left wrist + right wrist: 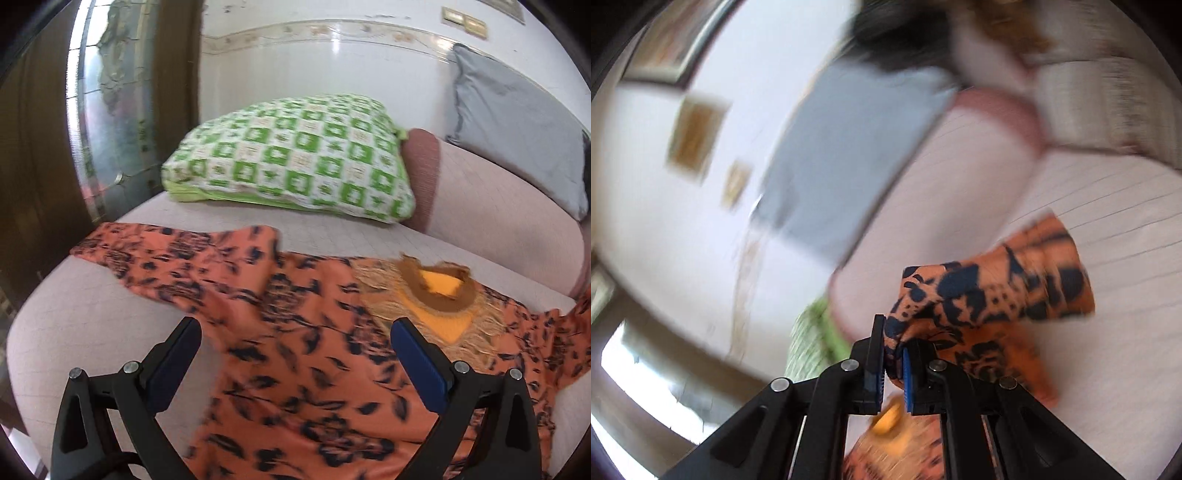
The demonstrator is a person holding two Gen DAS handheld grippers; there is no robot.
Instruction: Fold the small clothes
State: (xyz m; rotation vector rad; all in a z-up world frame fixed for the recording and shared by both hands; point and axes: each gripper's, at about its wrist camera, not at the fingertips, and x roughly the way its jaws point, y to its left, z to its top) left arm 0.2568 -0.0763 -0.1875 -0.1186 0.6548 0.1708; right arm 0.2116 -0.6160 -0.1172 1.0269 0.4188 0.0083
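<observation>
My left tongs [295,339] point downward over the bed [92,314], jaws spread wide with nothing between them; the blue pads [421,365] hang above the dress [295,369] without touching it. My right tongs [892,354] are tilted and rolled, so the room leans hard in that view, and their jaws are pinched tight on a fold of the dress [979,295], the cloth bunched between the pads and lifted off the bed [1108,369]. The left view gives me the whole layout: the orange, dark-printed dress lies spread flat across the pale sheet, one sleeve reaching left, the fringed brown neckline [436,291] with its yellow lining towards the right, a green checked pillow [295,155] behind it and a grey pillow [517,129] against the wall. The right view, badly blurred, shows only the gripped sleeve close up, a bit of yellow under the tongs, the grey pillow [849,166] and a sliver of the green one [812,332]. Neither view shows the other tongs.
</observation>
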